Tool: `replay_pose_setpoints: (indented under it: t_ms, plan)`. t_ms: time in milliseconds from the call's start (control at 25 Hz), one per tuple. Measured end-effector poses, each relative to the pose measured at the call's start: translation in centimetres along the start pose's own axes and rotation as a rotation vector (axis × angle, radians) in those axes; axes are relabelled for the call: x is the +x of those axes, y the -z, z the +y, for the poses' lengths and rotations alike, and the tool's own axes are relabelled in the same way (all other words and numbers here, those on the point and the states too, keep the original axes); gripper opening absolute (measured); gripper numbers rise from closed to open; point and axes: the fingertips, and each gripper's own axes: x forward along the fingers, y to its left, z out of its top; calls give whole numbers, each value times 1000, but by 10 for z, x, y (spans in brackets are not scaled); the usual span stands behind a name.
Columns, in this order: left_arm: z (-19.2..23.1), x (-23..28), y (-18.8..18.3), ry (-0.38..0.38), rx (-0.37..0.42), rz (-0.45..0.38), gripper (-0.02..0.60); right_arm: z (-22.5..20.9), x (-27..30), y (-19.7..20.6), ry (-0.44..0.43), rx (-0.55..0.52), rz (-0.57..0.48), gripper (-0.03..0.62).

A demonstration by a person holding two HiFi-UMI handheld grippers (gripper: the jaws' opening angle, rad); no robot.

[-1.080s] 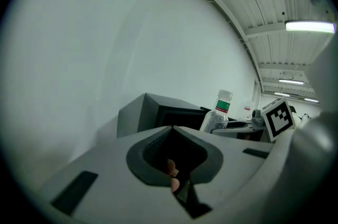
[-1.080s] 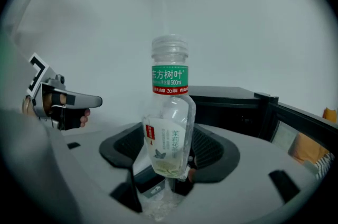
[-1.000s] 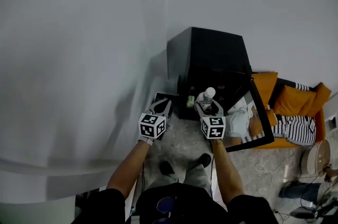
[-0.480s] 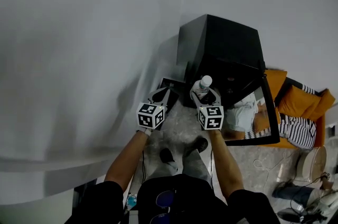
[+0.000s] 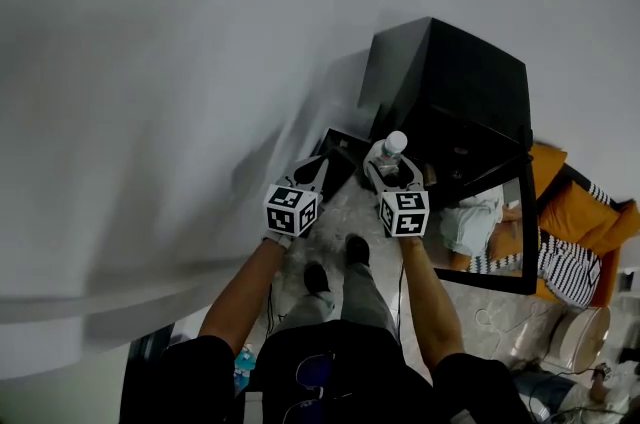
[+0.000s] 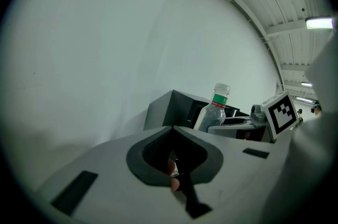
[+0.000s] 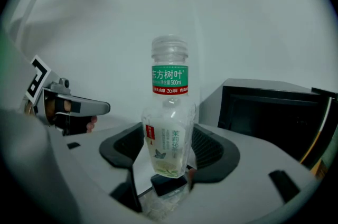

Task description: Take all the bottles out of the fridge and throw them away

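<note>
A clear plastic bottle (image 7: 169, 80) with a green label band stands upright between the jaws of my right gripper (image 7: 169, 129), which is shut on its lower body. In the head view this bottle (image 5: 392, 146) and right gripper (image 5: 393, 170) hang just in front of the black fridge (image 5: 450, 82), whose glass door (image 5: 526, 247) stands open. My left gripper (image 5: 318, 168) is beside it on the left, jaws shut and empty. From the left gripper view the closed left gripper (image 6: 172, 128) points toward the fridge (image 6: 169, 109), with the bottle (image 6: 214, 109) to its right.
A black open-topped bin (image 5: 340, 150) sits on the floor left of the fridge, under the two grippers. A white wall (image 5: 150, 62) fills the left. An orange seat with striped cloth (image 5: 585, 232) lies at the right. The person's feet (image 5: 335, 264) stand below the grippers.
Both grippers have moved together, side by side, with the bottle still in the right one. The person has stepped, and the fridge and bin now sit further up and right in the head view.
</note>
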Motion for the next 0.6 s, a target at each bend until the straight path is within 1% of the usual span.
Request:
replay_pose_setpoints:
  t_ms: [160,360,480,600]
  plan:
    - [18,3,9,-38,-13,17,0,6,21,5,-40,-9,21,290]
    - [38,12,34,-67,-34,42,0,9,52,30,-75,-11,58,290]
    - [49,21,55,-78,-50,62,0,10,71,50,-94,-10,82,290]
    - [58,30,84,-81,-61,90,0,9,89,75,-108,-10,106,290]
